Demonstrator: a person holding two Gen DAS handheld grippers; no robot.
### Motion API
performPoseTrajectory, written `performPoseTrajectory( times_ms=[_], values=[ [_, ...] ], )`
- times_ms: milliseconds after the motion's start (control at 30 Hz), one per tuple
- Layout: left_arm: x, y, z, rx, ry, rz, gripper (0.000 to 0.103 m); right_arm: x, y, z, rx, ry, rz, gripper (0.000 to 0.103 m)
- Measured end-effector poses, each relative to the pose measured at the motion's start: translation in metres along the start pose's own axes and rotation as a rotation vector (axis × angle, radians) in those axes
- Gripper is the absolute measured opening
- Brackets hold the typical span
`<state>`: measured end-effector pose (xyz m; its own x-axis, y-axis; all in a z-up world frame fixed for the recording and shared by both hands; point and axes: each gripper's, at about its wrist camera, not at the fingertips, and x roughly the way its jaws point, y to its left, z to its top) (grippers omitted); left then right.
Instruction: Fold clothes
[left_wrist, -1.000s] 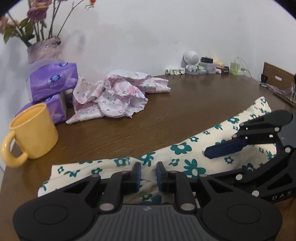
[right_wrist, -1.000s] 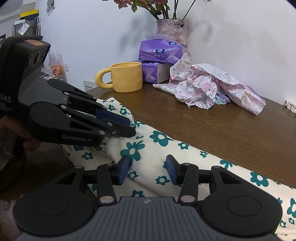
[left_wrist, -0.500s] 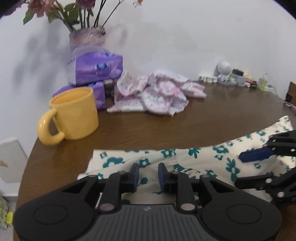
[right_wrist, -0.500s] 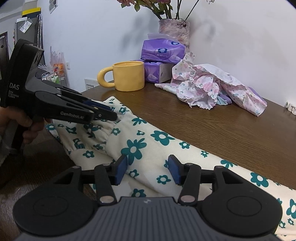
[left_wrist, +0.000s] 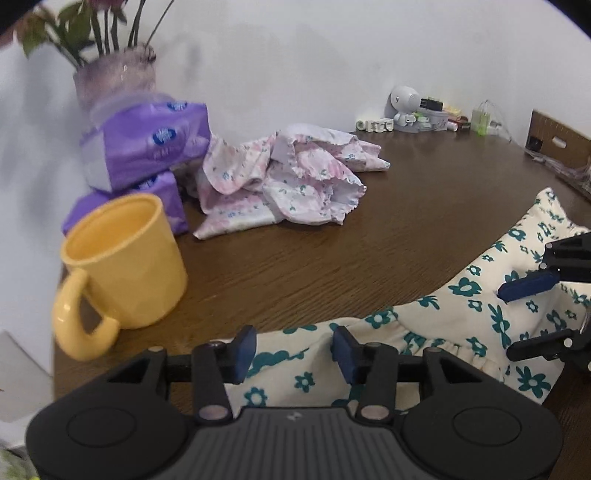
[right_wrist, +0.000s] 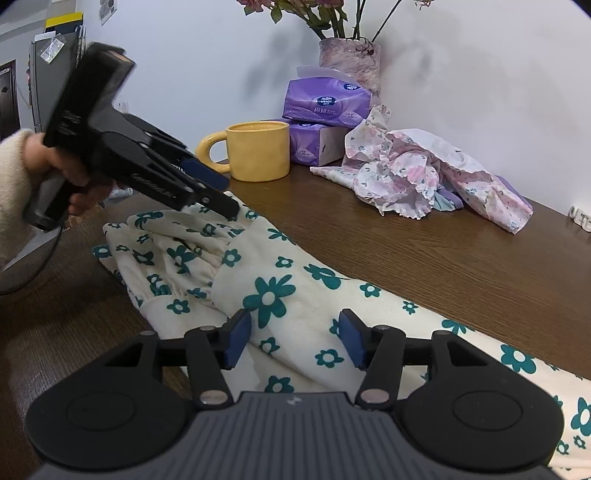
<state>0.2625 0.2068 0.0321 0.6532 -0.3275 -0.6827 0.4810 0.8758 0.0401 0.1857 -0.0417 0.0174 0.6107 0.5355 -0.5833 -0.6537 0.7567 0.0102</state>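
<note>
A cream garment with teal flowers (left_wrist: 461, 325) (right_wrist: 266, 295) lies stretched along the near edge of the brown table (left_wrist: 332, 258). My left gripper (left_wrist: 293, 350) (right_wrist: 218, 190) hovers over its gathered end. Its jaws are opening, and the cloth lies under and between the pads without being pressed. My right gripper (right_wrist: 294, 343) (left_wrist: 528, 314) sits lower over a fold farther along the garment. Its jaws are also opening, and the cloth between them is loose. A crumpled pink floral garment (left_wrist: 288, 181) (right_wrist: 417, 173) rests farther back on the table.
A yellow mug (left_wrist: 122, 266) (right_wrist: 258, 151) stands close to the garment's left end. Two purple tissue packs (left_wrist: 147, 144) and a vase of flowers (left_wrist: 114, 77) are behind the mug. Small trinkets (left_wrist: 410, 110) and a cardboard box (left_wrist: 557, 140) line the far edge. A hand (right_wrist: 70, 173) holds the left gripper.
My left gripper has slid left along the garment, away from the right one, and its jaws have spread and let go of the cloth. The right jaws have widened a little.
</note>
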Motion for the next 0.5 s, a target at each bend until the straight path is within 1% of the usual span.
performPoseTrajectory(
  times_ms=[67, 133, 167, 233, 300, 367, 500],
  values=[
    [0.003, 0.006, -0.004, -0.026, 0.003, -0.020, 0.047, -0.001, 0.001, 0.000, 0.004, -0.005, -0.006, 0.054],
    [0.003, 0.011, -0.008, -0.054, -0.003, -0.038, 0.044, -0.003, 0.000, 0.001, 0.029, -0.015, -0.009, 0.054],
    [0.002, 0.011, -0.009, -0.055, -0.006, -0.034, 0.043, -0.005, -0.003, 0.003, 0.059, -0.029, -0.009, 0.054],
    [-0.001, 0.011, -0.013, -0.066, -0.015, -0.021, 0.034, -0.011, -0.010, 0.006, 0.149, -0.071, -0.011, 0.054],
    [-0.004, 0.013, -0.017, -0.099, -0.023, -0.010, 0.017, -0.014, -0.017, 0.009, 0.214, -0.094, -0.037, 0.054],
    [-0.008, 0.014, -0.021, -0.126, -0.030, 0.006, 0.013, -0.014, -0.023, 0.011, 0.261, -0.104, -0.078, 0.054],
    [-0.017, 0.015, -0.027, -0.150, -0.023, 0.035, 0.007, -0.005, -0.033, 0.005, 0.307, -0.061, -0.156, 0.054]
  ],
)
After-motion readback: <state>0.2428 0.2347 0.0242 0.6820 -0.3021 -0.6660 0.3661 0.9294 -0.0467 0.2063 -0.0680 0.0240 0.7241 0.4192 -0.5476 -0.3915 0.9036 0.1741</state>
